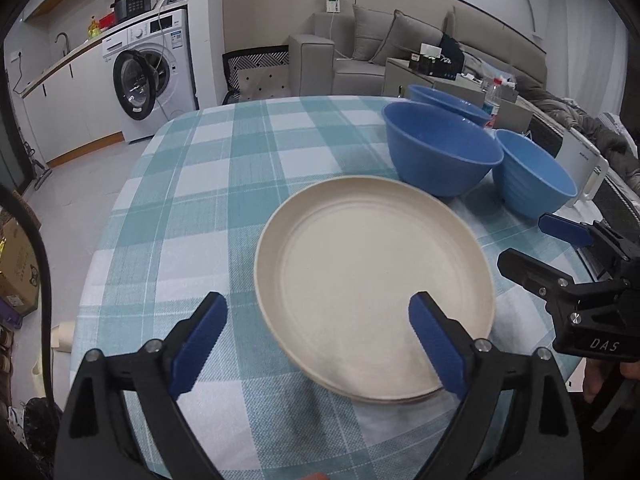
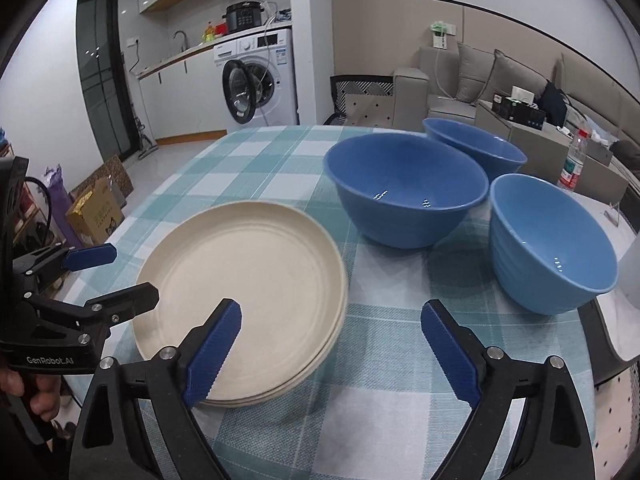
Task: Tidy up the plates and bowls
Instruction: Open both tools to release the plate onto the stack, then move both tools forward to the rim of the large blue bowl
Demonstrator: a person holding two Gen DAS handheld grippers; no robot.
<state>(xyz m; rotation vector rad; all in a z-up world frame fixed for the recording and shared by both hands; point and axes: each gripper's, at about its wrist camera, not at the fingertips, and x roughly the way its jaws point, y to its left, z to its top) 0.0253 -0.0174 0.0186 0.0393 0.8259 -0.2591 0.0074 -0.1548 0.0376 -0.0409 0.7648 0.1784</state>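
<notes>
A stack of cream plates (image 1: 372, 280) (image 2: 248, 292) lies on the checked tablecloth (image 1: 208, 184) (image 2: 384, 384). Three blue bowls stand behind it: a large bowl (image 1: 440, 152) (image 2: 404, 188), a ribbed bowl (image 1: 534, 176) (image 2: 548, 244) to its right, and a third bowl (image 1: 448, 104) (image 2: 476, 146) at the back. My left gripper (image 1: 320, 344) is open, its jaws astride the plates' near left rim; it also shows in the right wrist view (image 2: 114, 276). My right gripper (image 2: 332, 352) is open just right of the plates, over the cloth; it also shows in the left wrist view (image 1: 536, 244).
A plastic bottle (image 2: 574, 164) and a white appliance (image 1: 580, 168) stand past the table's right edge. A washing machine (image 1: 152, 72), counters, a sofa (image 1: 360, 52) and cardboard boxes (image 2: 96, 208) surround the table. The table's left and far edges drop to the floor.
</notes>
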